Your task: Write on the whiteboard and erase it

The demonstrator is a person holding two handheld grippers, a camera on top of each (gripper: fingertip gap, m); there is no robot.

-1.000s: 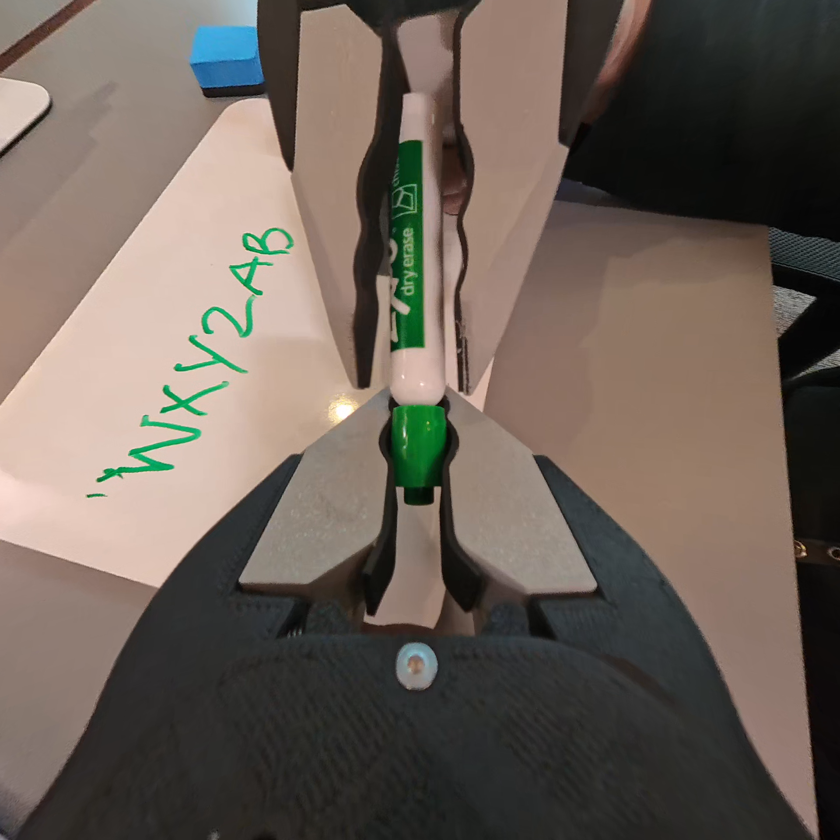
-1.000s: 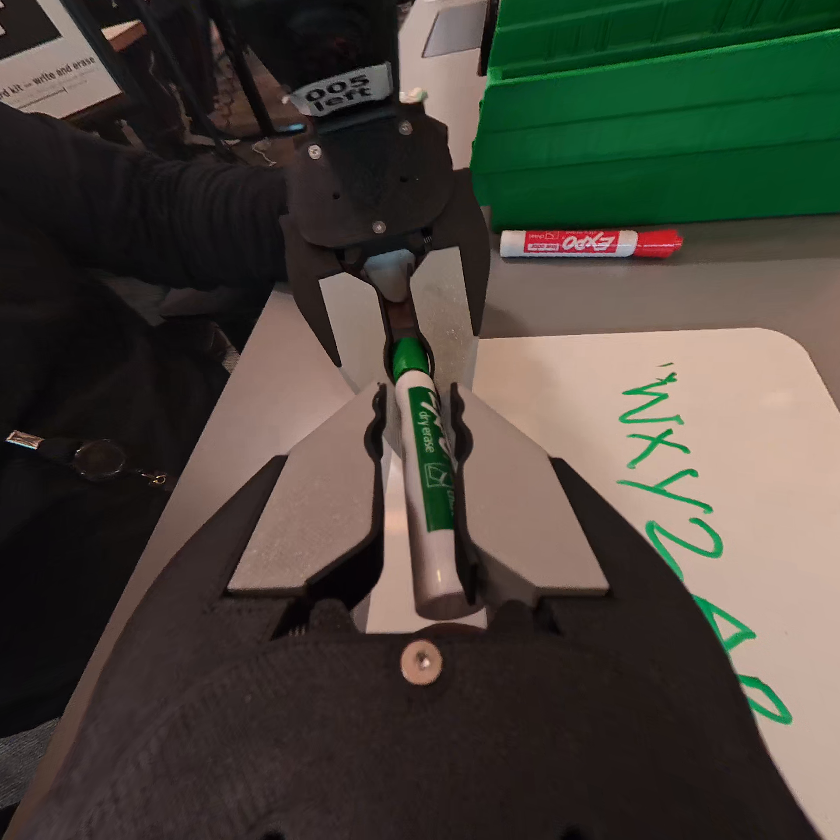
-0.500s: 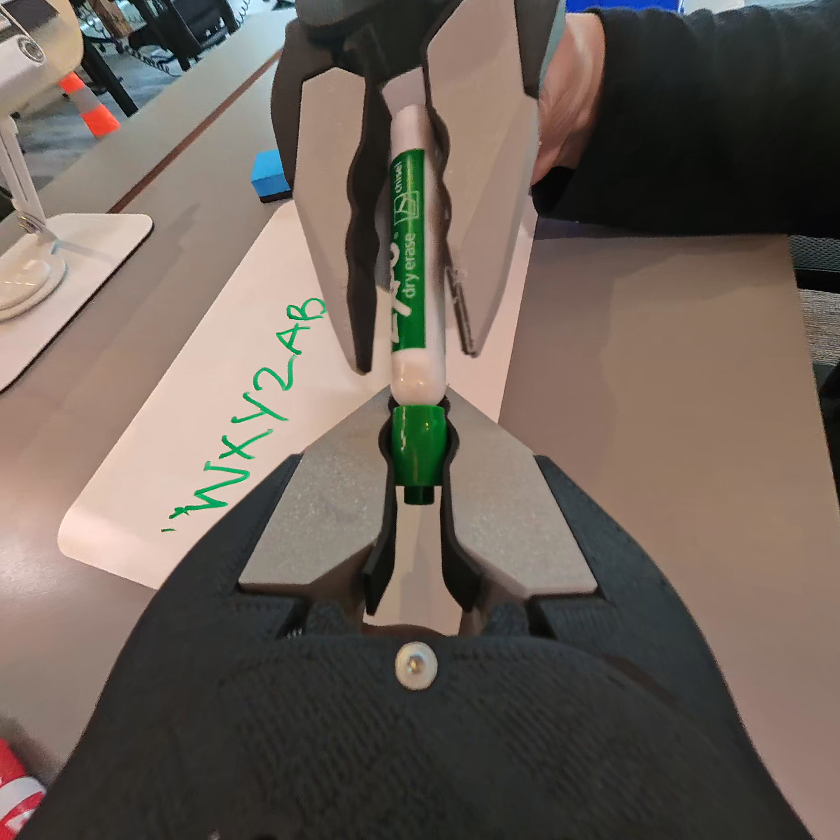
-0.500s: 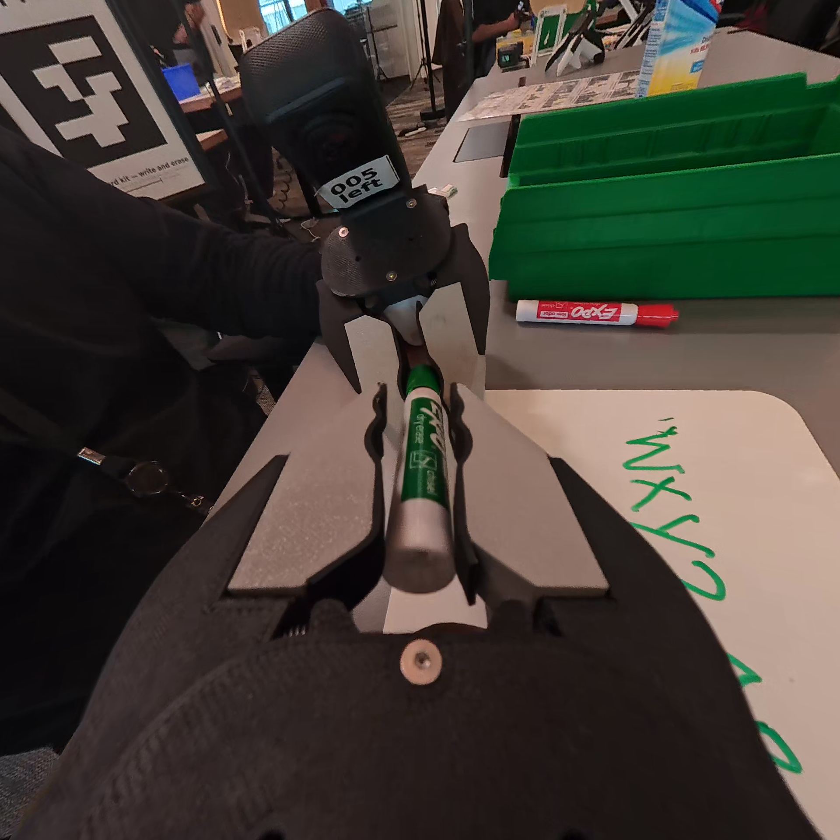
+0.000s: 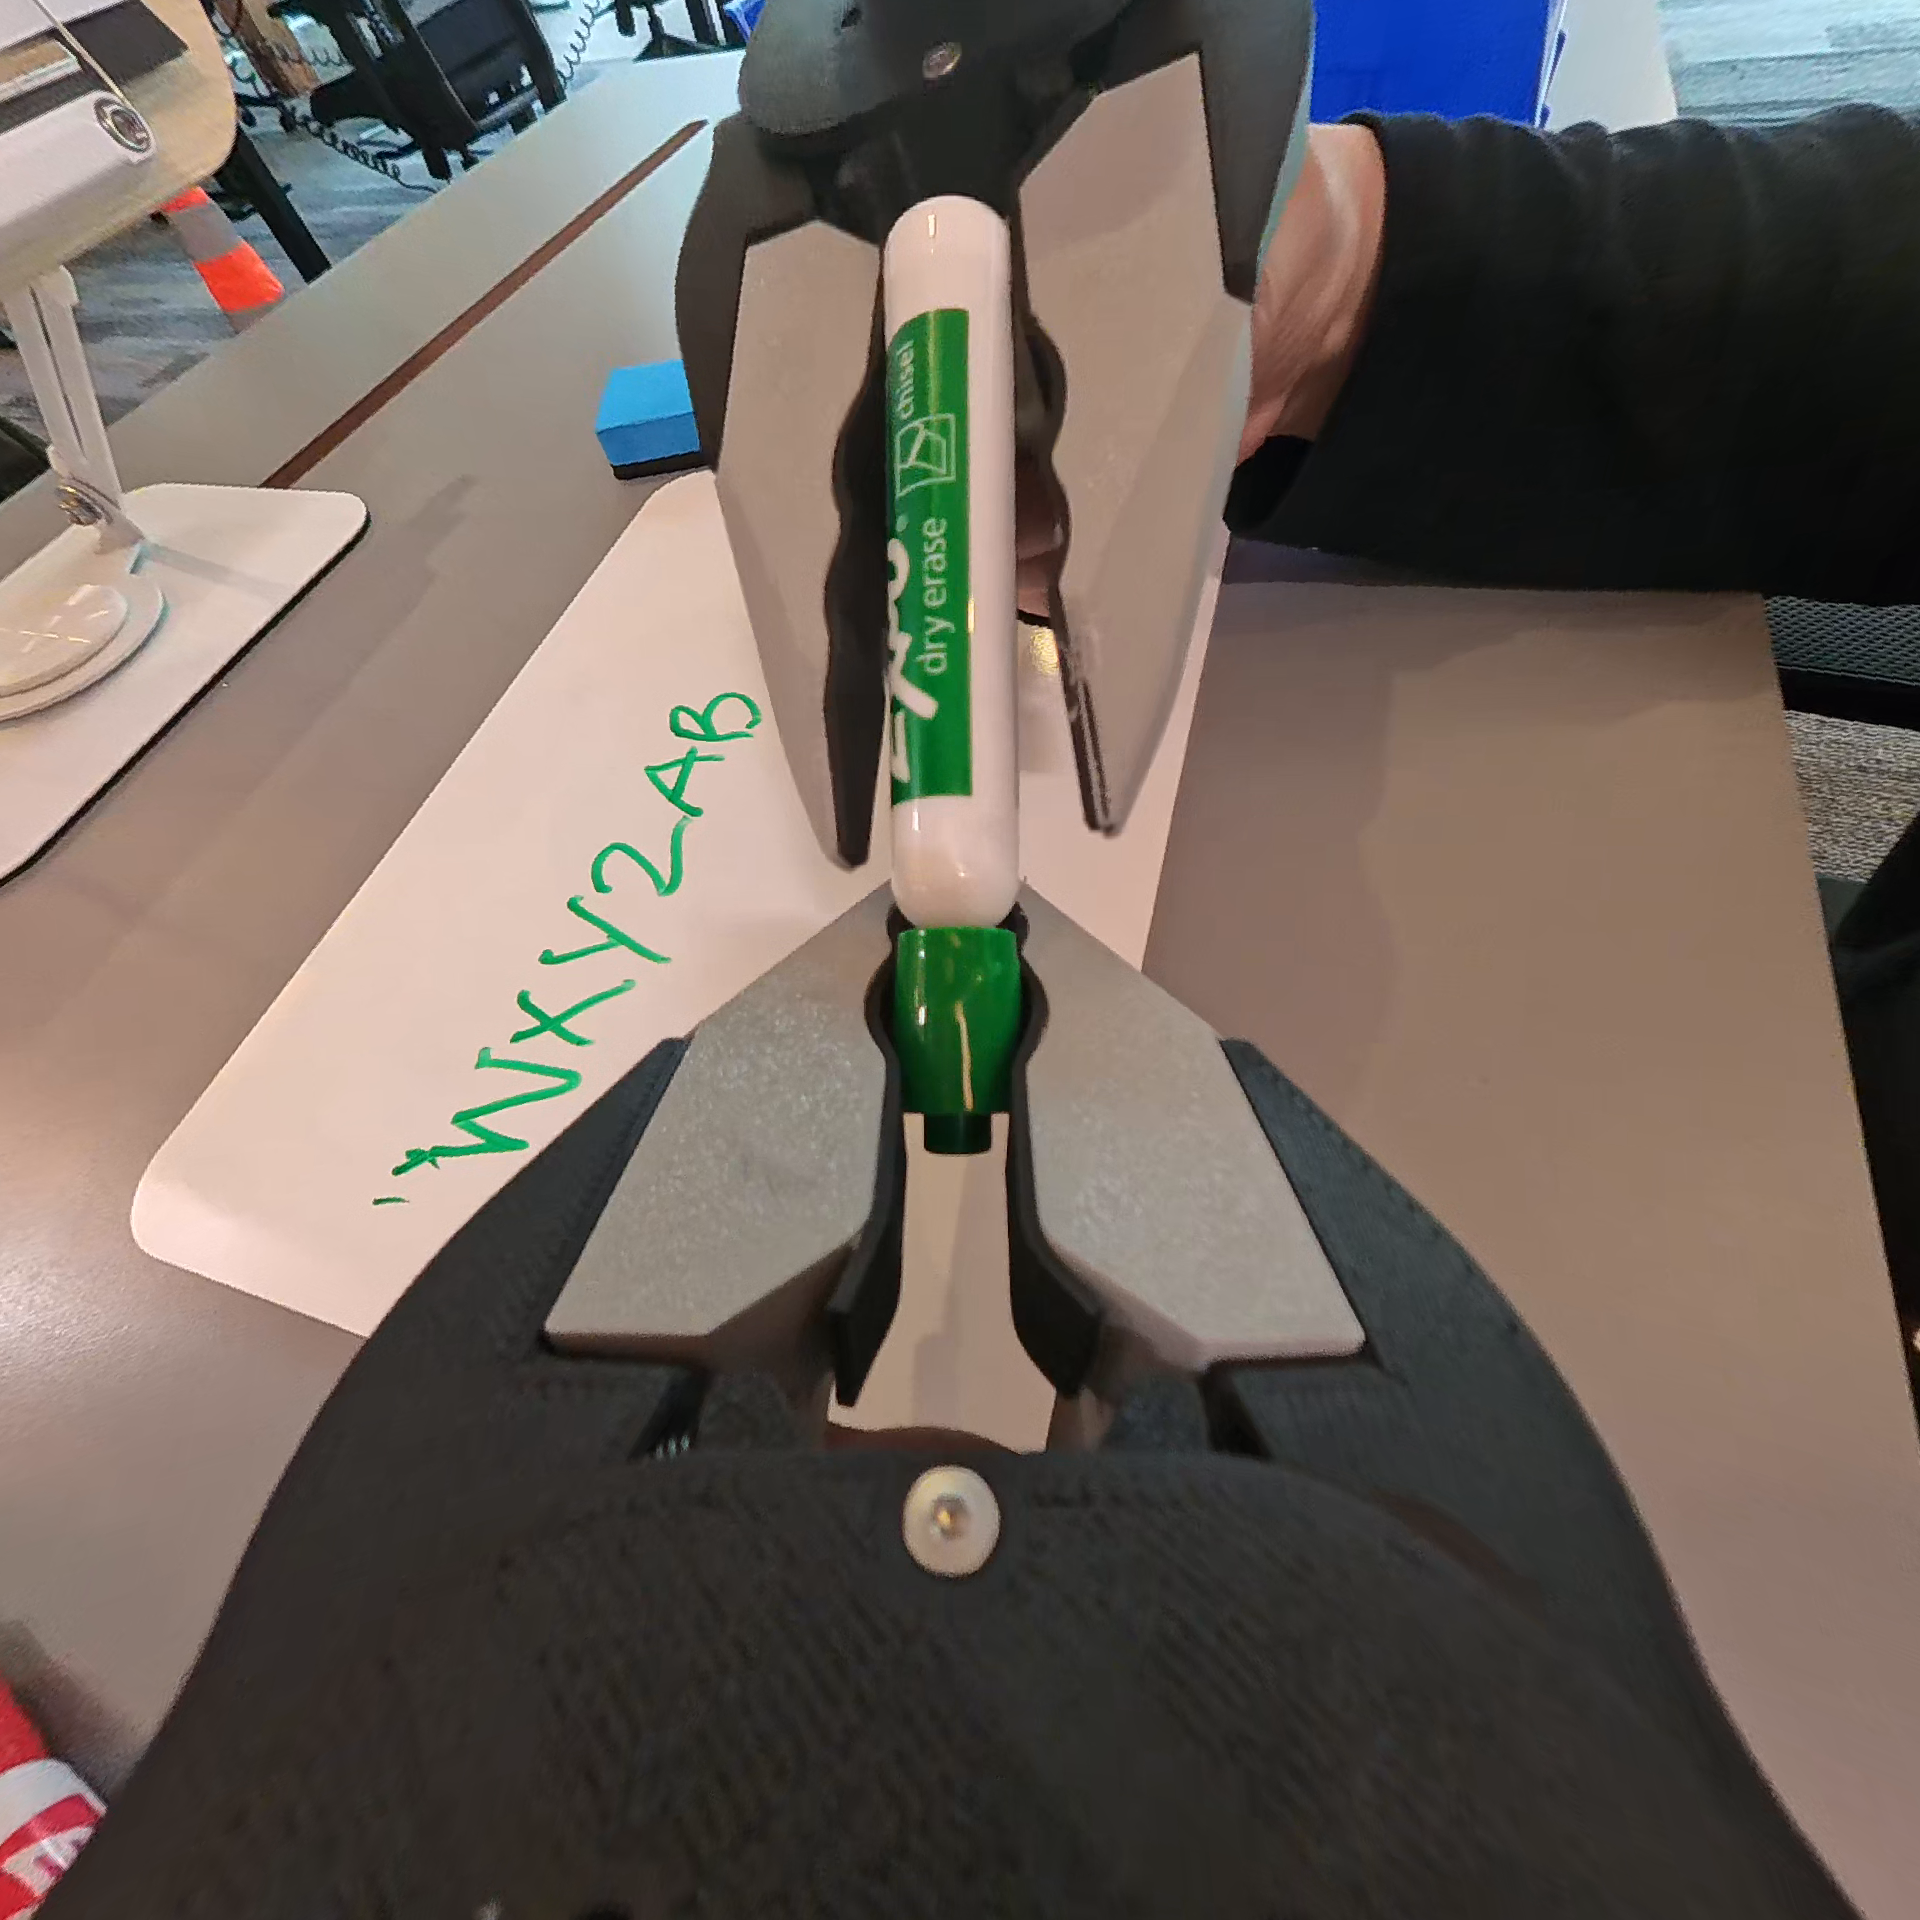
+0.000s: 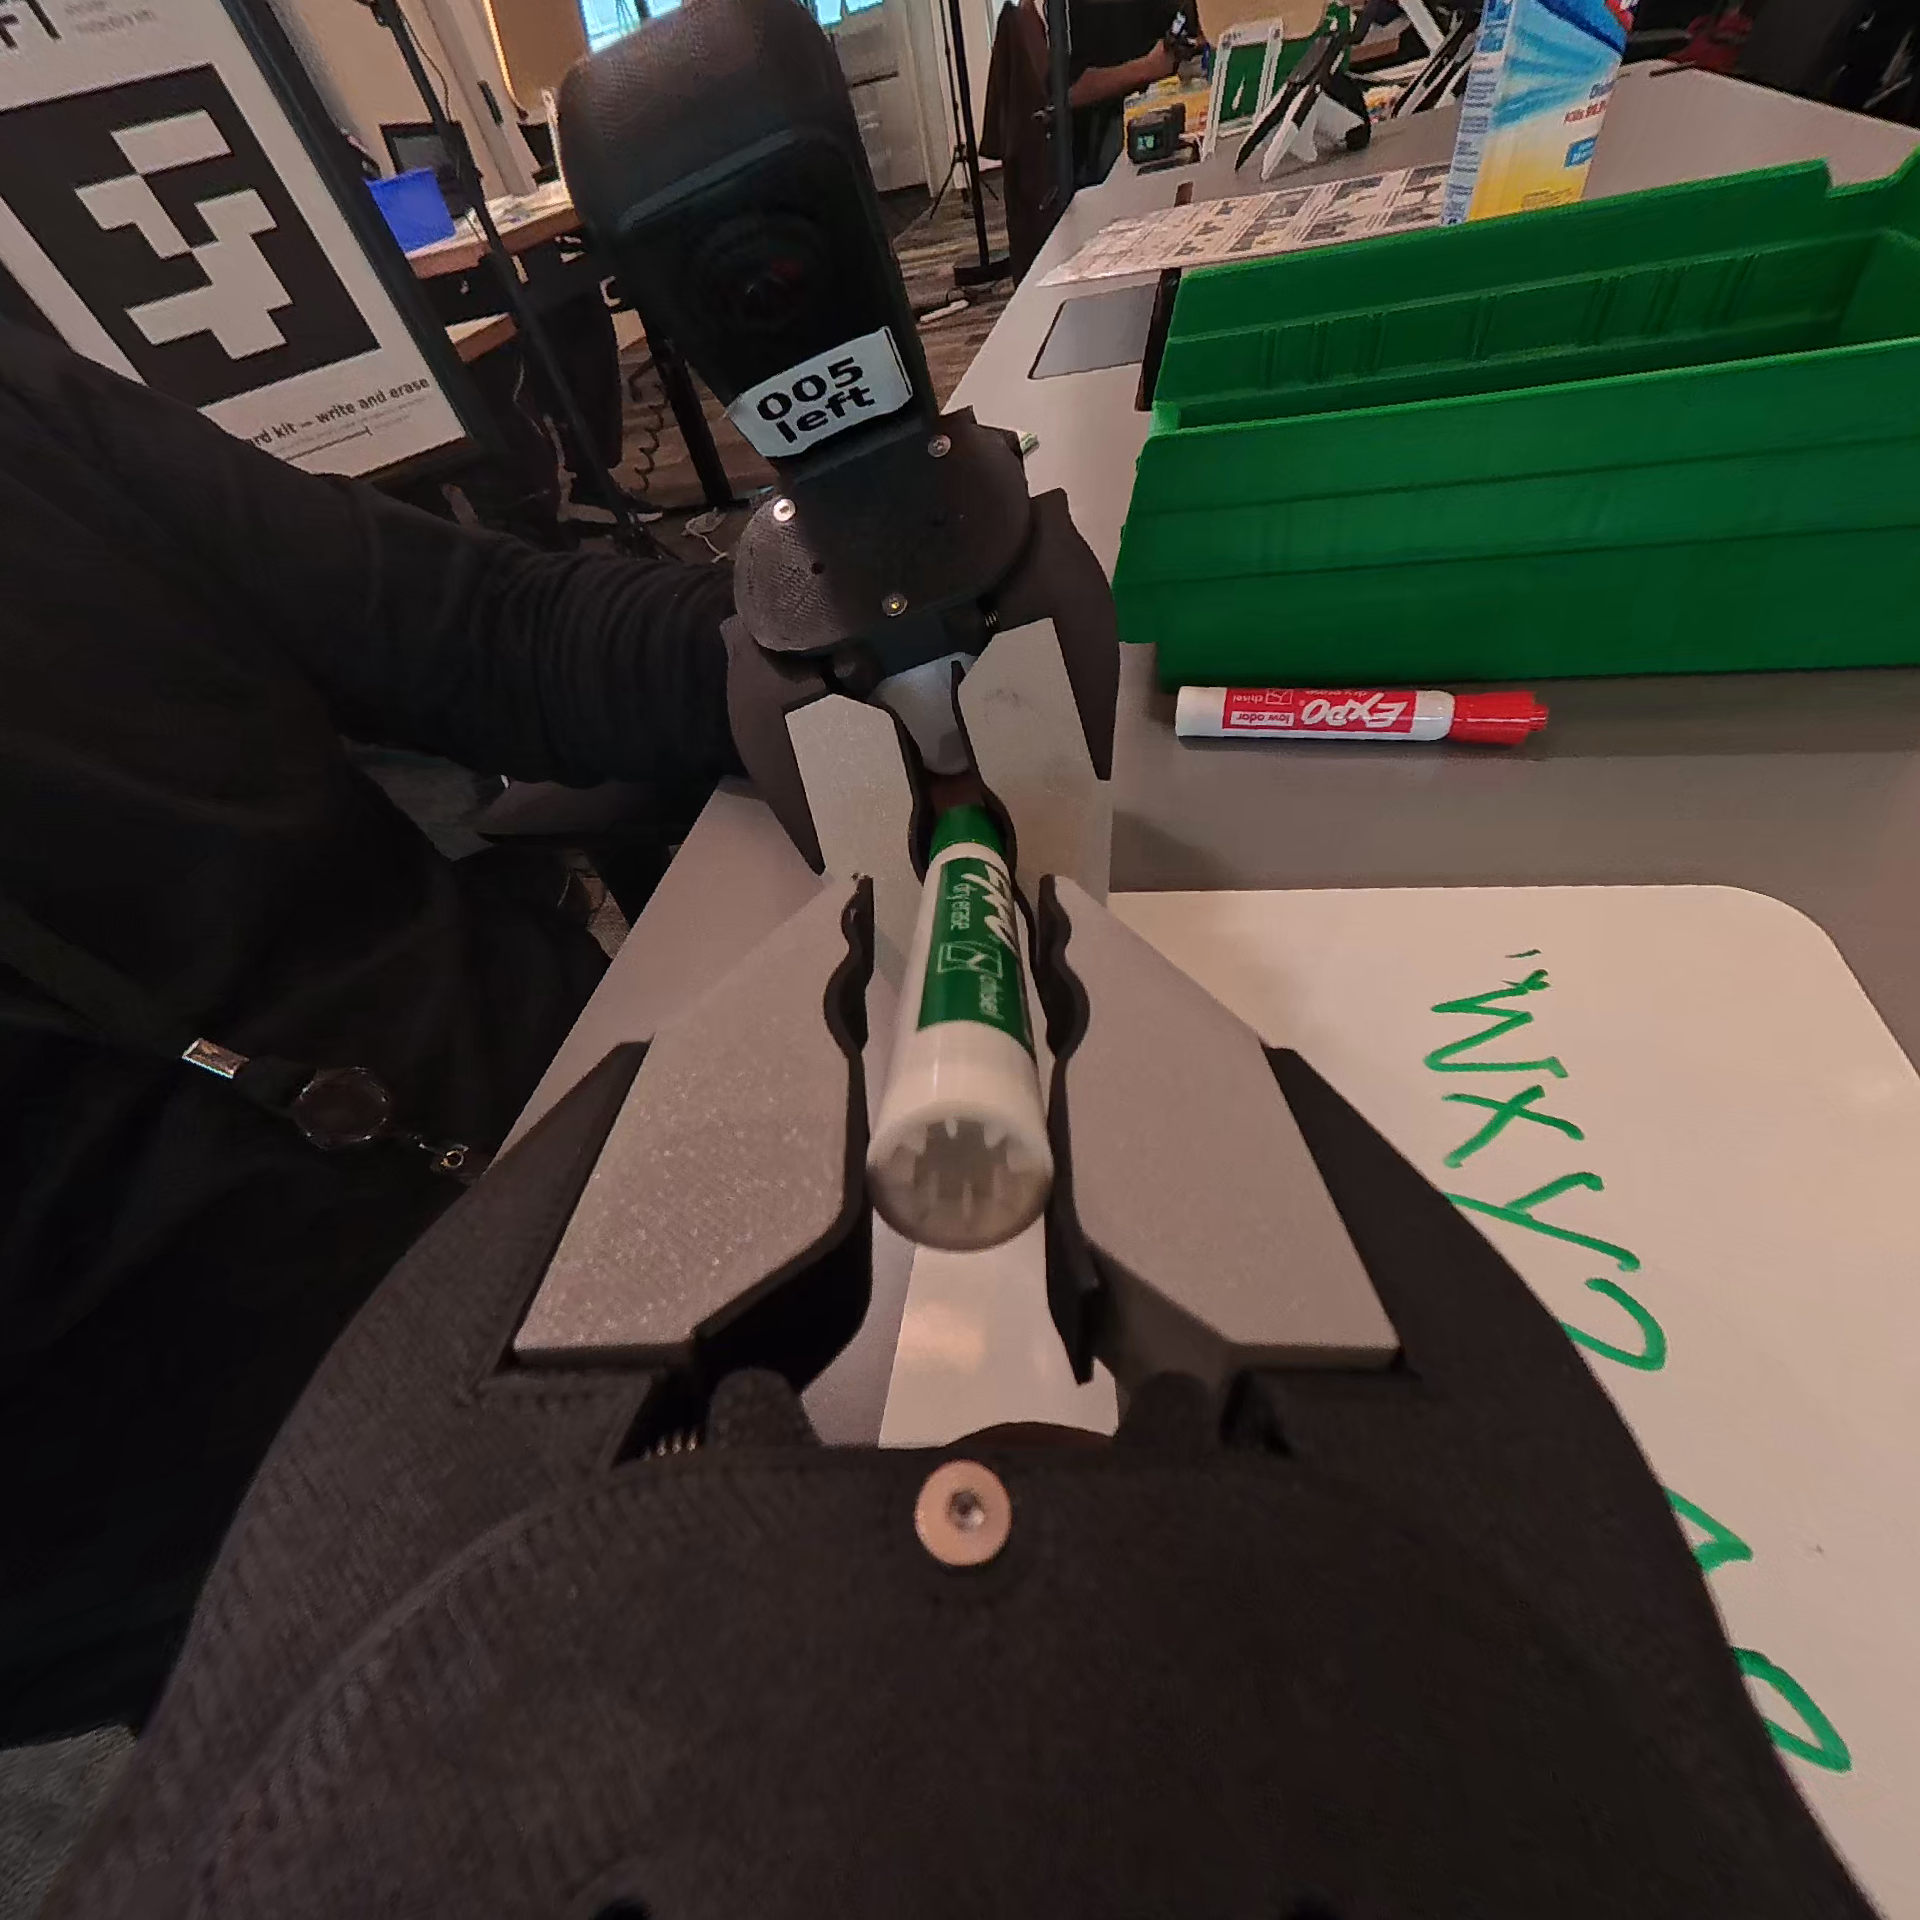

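Note:
A green dry-erase marker (image 5: 951,540) is held in the air between both grippers, above the near edge of the whiteboard (image 5: 364,1039). My left gripper (image 5: 954,935) is shut on the marker's green cap (image 5: 954,1023). My right gripper (image 6: 951,894) is shut on the marker's white barrel (image 6: 961,1039), whose rear end points at the camera. Each gripper faces the other: the right gripper (image 5: 971,831) shows in the left wrist view and the left gripper (image 6: 956,821) in the right wrist view. The whiteboard (image 6: 1351,987) carries green handwriting (image 5: 582,966). A blue eraser (image 5: 646,421) lies past the board's far end.
A red marker (image 6: 1351,715) lies on the grey table in front of green bins (image 6: 1558,468). A white stand base (image 5: 156,623) sits left of the board. A person's dark sleeves (image 5: 1610,343) reach in behind both grippers. The gap from one gripper's tips to the other's is roughly 5 cm. From either gripper's tips it is about 30 cm to the blue eraser (image 5: 646,421).
Both grippers have risen and tilted up together with the marker. The marker's rear end now points more at the right camera. Both grips are unchanged.

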